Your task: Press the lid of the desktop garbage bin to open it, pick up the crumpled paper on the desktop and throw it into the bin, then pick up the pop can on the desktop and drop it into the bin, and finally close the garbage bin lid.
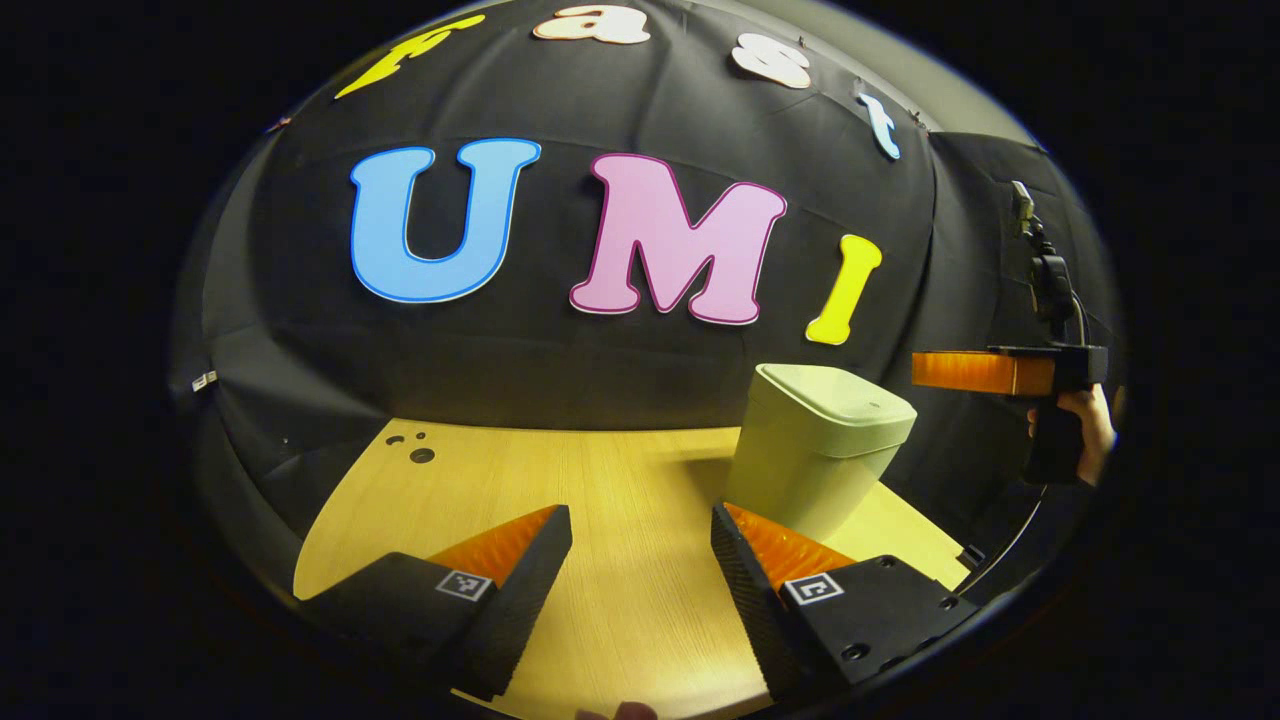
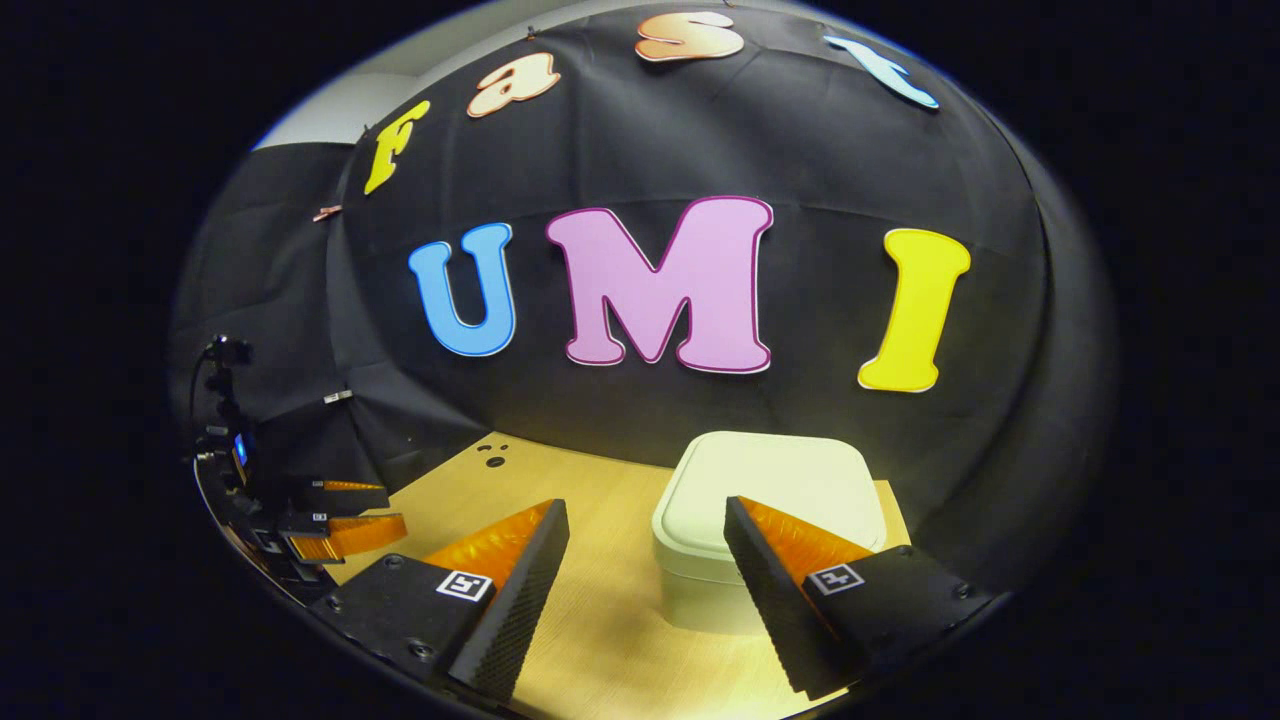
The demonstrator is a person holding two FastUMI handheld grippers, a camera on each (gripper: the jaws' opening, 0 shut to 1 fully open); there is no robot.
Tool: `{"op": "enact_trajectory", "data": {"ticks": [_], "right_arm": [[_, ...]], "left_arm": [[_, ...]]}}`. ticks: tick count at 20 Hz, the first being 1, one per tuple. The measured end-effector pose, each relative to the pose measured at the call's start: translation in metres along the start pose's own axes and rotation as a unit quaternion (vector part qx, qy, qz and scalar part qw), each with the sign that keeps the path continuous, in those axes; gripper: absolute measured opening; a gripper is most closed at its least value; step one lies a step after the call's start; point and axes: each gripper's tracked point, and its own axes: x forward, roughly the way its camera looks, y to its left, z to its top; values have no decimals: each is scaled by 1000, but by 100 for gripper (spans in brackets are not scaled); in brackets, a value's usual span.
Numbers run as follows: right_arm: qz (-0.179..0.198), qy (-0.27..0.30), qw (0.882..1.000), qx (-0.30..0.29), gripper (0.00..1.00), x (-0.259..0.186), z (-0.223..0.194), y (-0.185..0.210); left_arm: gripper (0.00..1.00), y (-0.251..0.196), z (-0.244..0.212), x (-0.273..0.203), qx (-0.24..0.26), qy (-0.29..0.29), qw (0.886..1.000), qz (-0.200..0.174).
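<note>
- Garbage bin (image 2: 775, 520) stands on the desk (image 2: 600, 620) toward the back right, close to the black cloth wall; its lid (image 2: 785, 480) lies flat and shut, so the first step — pressing the lid to open it — looks not yet done.
- Right tongs (image 2: 645, 585) hang above and just in front of the bin with the jaws spread wide and nothing between them; in the right gripper view one finger overlaps the near edge of the lid, though whether it touches cannot be told.
- Left tongs (image 1: 640, 590) are likewise spread and empty, held low over bare desk to the left of the bin, which in the left gripper view sits just beyond the right-hand finger.
- In the left gripper view the right tongs (image 1: 965, 372) show at the far right, level with or a little above the lid, with a hand (image 1: 1085, 430) on the handle below.
- To press well, the person would likely bring one fingertip of the right tongs straight down on the lid — a short, firm push, then a clean lift so a sprung lid can rise freely.
- Pushing sideways risks sliding or tipping the light bin toward the wall.
- Left tongs should probably keep clear of the bin during the press.
</note>
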Motion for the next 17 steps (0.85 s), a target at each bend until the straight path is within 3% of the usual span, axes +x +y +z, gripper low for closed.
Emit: {"op": "enact_trajectory", "data": {"ticks": [17], "right_arm": [[16, 30, 999, 5, 98, -14, -51, 42]], "left_arm": [[91, -5, 4, -7, 3, -8, 1000, -2]]}}
